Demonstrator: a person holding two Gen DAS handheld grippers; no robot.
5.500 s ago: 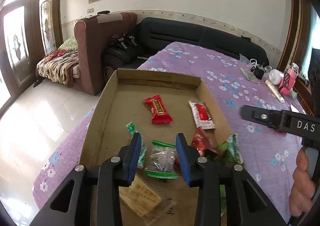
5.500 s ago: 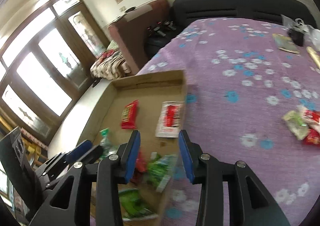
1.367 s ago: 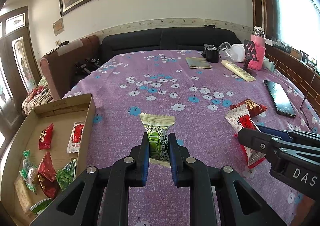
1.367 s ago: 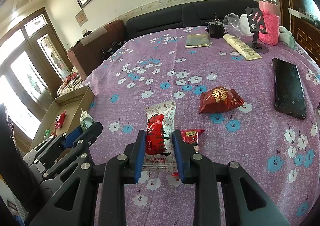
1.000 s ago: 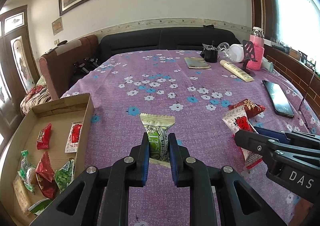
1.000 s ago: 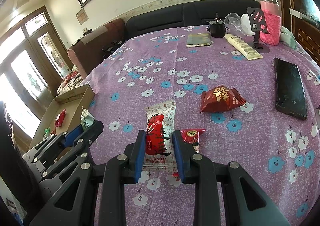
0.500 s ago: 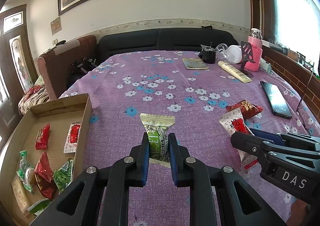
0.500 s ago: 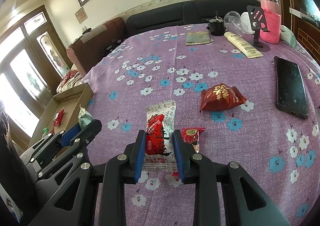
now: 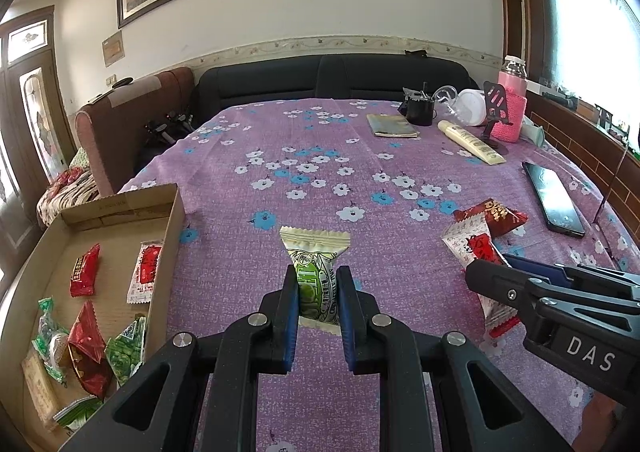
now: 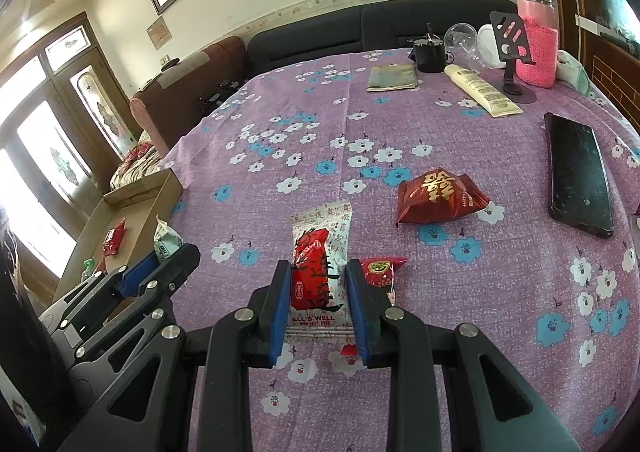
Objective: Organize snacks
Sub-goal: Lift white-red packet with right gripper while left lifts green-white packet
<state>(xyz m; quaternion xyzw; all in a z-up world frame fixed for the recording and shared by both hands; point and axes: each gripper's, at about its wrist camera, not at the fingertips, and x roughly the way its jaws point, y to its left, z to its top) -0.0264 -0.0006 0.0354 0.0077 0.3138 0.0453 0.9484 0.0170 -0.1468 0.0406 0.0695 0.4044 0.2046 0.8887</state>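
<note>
Left tool (image 9: pixel 317 294) grips the green snack (image 9: pixel 315 272), right tool (image 10: pixel 318 292) the red-and-white packet (image 10: pixel 320 268), both lengthwise pointing away.

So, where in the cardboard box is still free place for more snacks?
The far part of the cardboard box, behind the two red packets, shows bare floor. The near end is crowded with green and red wrappers.

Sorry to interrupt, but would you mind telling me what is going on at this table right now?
A person is sorting snacks into a cardboard box with two handheld tongs. The left tongs are shut on a green snack packet, and the right tongs are shut on a red-and-white snack packet. Neither is in the box yet. Two more red snacks, a large packet and a small one, lie on the purple tablecloth.
</note>
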